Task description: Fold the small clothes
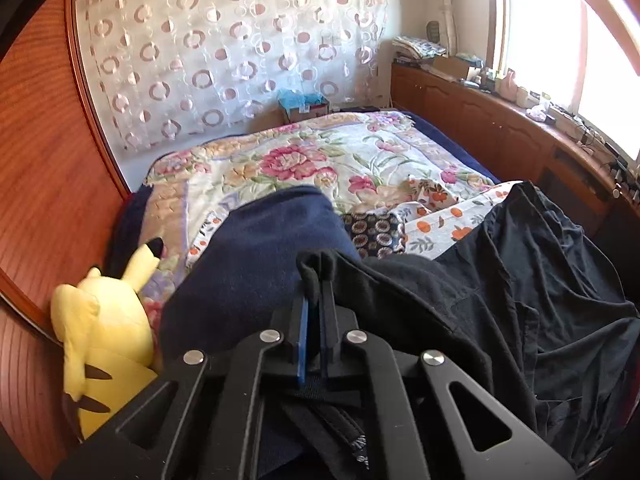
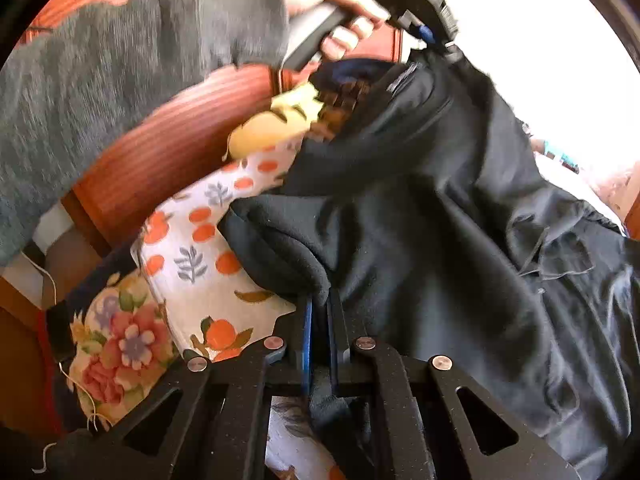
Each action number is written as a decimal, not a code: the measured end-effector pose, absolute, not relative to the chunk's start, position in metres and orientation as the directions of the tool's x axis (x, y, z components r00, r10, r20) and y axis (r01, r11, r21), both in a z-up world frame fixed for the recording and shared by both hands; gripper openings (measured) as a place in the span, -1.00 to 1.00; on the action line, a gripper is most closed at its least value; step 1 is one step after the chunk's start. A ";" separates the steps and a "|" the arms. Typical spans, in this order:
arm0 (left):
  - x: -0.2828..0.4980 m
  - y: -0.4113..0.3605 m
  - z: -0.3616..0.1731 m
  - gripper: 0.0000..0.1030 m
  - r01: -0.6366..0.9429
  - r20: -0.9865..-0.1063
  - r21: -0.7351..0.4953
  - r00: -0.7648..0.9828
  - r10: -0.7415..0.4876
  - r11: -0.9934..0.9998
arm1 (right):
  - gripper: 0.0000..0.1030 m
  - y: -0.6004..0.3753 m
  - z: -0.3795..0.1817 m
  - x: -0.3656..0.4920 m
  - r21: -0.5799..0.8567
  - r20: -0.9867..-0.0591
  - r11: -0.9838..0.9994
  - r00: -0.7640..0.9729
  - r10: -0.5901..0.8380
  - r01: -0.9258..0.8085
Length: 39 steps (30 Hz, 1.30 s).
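On the bed, a black garment (image 1: 500,280) is lying rumpled across the near right part of the floral bedspread (image 1: 320,160), and both grippers are clamping it. Seen from the left wrist, the left gripper (image 1: 316,280) is pinching a folded edge of the black cloth, its jaws drawn together with only a tuft of fabric sticking up between them. Just behind that grip a dark blue cloth (image 1: 260,248) is bulging up, and beyond it a white sheet with orange fruit print (image 1: 452,220) is lying crumpled beside a small dark patterned piece (image 1: 376,232). A yellow plush toy (image 1: 104,320) is sitting at the left against the red-brown wooden panel (image 1: 48,180). A sheer curtain with ring patterns (image 1: 224,48) is hanging behind the bed, and a low wooden cabinet (image 1: 500,120) cluttered on top is running under the bright window (image 1: 560,32). Seen from the right wrist, the right gripper (image 2: 322,300) is likewise squeezing a thick rolled hem of the same garment, its jaws nearly touching around the fold. Across that view the cloth is stretching up to the other gripper, where a hand (image 2: 340,12) in a grey sleeve (image 2: 140,60) is holding the handle. The garment is spanning between the two grips, sagging over the fruit-print sheet, with the plush toy partly hidden behind it.
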State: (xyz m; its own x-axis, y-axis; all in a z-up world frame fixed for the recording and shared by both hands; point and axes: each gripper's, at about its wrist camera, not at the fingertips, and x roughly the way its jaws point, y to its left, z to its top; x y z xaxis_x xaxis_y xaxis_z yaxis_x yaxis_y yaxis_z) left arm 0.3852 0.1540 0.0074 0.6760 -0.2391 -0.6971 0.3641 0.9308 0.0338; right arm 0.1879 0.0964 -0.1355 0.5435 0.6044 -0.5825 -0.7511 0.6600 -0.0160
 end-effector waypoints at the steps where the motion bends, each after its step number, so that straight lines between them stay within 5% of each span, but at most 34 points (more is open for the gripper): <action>1: 0.382 0.152 0.013 -0.92 0.360 -0.689 0.041 0.686 -0.234 0.932 | -0.89 0.092 -0.132 0.186 -0.011 -0.569 0.663 0.550 0.611 -0.748; 13: 0.348 0.084 0.095 -0.94 0.430 -0.588 0.119 0.757 -0.285 0.895 | -0.89 -0.012 -0.075 0.178 0.079 -0.377 0.733 0.660 0.650 -0.676; 23: 0.335 -0.040 0.137 -0.94 0.554 -0.538 0.130 0.736 -0.410 0.823 | -0.89 -0.152 -0.064 0.151 0.123 -0.282 0.862 0.815 0.506 -0.492; 32: 0.348 -0.171 0.131 -0.94 0.654 -0.548 0.116 0.669 -0.501 0.747 | -0.90 -0.260 -0.082 0.119 0.167 -0.274 0.931 0.892 0.360 -0.324; 39: 0.364 -0.248 0.081 -0.94 0.702 -0.625 0.085 0.590 -0.511 0.707 | -0.90 -0.316 -0.125 0.101 0.149 -0.390 0.977 0.899 0.199 -0.151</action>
